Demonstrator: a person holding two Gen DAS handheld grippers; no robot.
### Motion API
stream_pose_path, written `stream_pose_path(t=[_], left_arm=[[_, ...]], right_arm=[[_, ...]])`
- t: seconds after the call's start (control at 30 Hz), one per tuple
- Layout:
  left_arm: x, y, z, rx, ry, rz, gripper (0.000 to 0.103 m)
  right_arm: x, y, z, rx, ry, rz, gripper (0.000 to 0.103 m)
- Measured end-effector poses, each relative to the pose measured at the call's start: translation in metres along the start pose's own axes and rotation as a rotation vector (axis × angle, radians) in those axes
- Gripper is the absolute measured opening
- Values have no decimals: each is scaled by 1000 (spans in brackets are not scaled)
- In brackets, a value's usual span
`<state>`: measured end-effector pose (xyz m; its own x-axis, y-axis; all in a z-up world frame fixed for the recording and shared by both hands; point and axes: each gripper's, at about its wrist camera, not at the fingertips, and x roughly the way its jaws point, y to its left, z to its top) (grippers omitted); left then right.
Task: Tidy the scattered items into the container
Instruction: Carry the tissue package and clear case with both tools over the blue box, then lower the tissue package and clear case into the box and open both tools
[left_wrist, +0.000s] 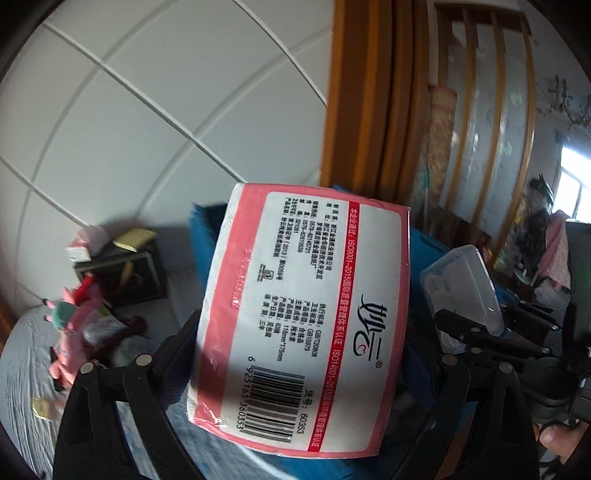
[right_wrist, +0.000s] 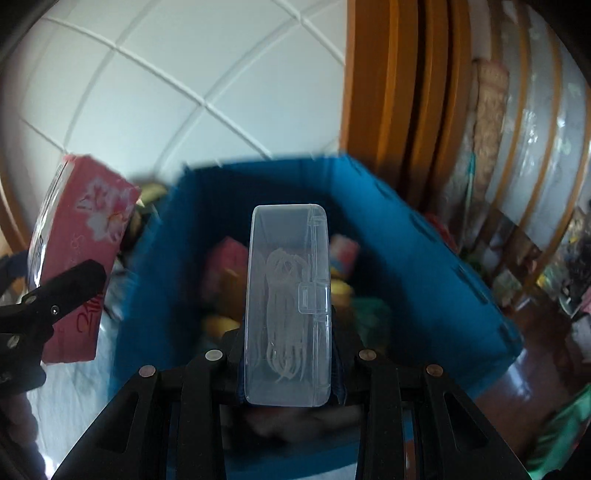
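Note:
My left gripper (left_wrist: 295, 354) is shut on a pink and white tissue pack (left_wrist: 295, 314), held up with its barcode side facing the camera. The pack also shows at the left of the right wrist view (right_wrist: 77, 266). My right gripper (right_wrist: 288, 343) is shut on a clear plastic box (right_wrist: 288, 295) with a coiled cable inside, held above the open blue fabric bin (right_wrist: 424, 258). The bin holds several colourful items. In the left wrist view the clear box (left_wrist: 461, 284) and the right gripper are to the right, with the blue bin (left_wrist: 424, 243) behind the pack.
A bed with a pale sheet (left_wrist: 29, 369) carries a pink plush toy (left_wrist: 74, 332), a dark box (left_wrist: 122, 273) and small packets. A tiled white wall (left_wrist: 147, 110) is behind. A wooden door frame (right_wrist: 388, 92) and cluttered shelves stand to the right.

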<state>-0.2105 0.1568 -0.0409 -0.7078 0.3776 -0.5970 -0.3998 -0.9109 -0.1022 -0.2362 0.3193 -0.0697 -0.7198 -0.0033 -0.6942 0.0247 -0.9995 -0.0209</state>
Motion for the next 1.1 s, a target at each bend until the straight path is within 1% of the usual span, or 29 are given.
stream_pose_path(t=[0.07,0.13,0.17,0.27,0.3,0.37,0.47,0.53,0.6,0.63,0.67,0.7,0.77,0.83,0.9,1.03,1.1], left_arm=[[39,-30,4,-27,108,-16,94],[73,-47,2,-71,216,-13,94],[85,-55,-1,-82,256,-9,94],[115,-77,-11,-73,390,-13,94],[122,-83,-13,-61,424,-13,94],[133,-97,-16,-29,468,18,94],[145,-102,-10,-27,469,96,94],[150,-100,-4,-51,457,109,94],[155,-97,3,-69,441,113,94],[157,-87,8,-74,434,118,94],[155,-72,14,-80,416,121,94],[155,-65,24,-82,386,132,94],[159,-62,45,-89,334,166,94],[170,-60,65,-74,278,214,94],[186,-56,80,-65,253,251,94],[236,-35,91,-85,307,303,94],[257,-33,86,-54,317,376,94]], right_arm=[[15,-26,3,-14,47,4,32],[35,-51,9,-17,106,15,32],[43,-61,9,-17,124,25,32],[65,-84,11,-35,208,78,32],[73,-90,5,-50,238,103,33],[83,-93,0,-81,267,124,33],[92,-96,8,-94,274,134,33],[103,-100,20,-81,279,160,33],[114,-99,31,-98,275,152,33],[120,-99,38,-98,276,153,33],[125,-100,42,-97,276,152,33],[129,-102,48,-92,272,142,32],[138,-103,57,-73,266,130,32],[149,-107,68,-61,262,107,32],[164,-111,79,-34,254,91,33],[197,-119,98,41,235,134,33],[218,-116,104,72,247,178,33]])
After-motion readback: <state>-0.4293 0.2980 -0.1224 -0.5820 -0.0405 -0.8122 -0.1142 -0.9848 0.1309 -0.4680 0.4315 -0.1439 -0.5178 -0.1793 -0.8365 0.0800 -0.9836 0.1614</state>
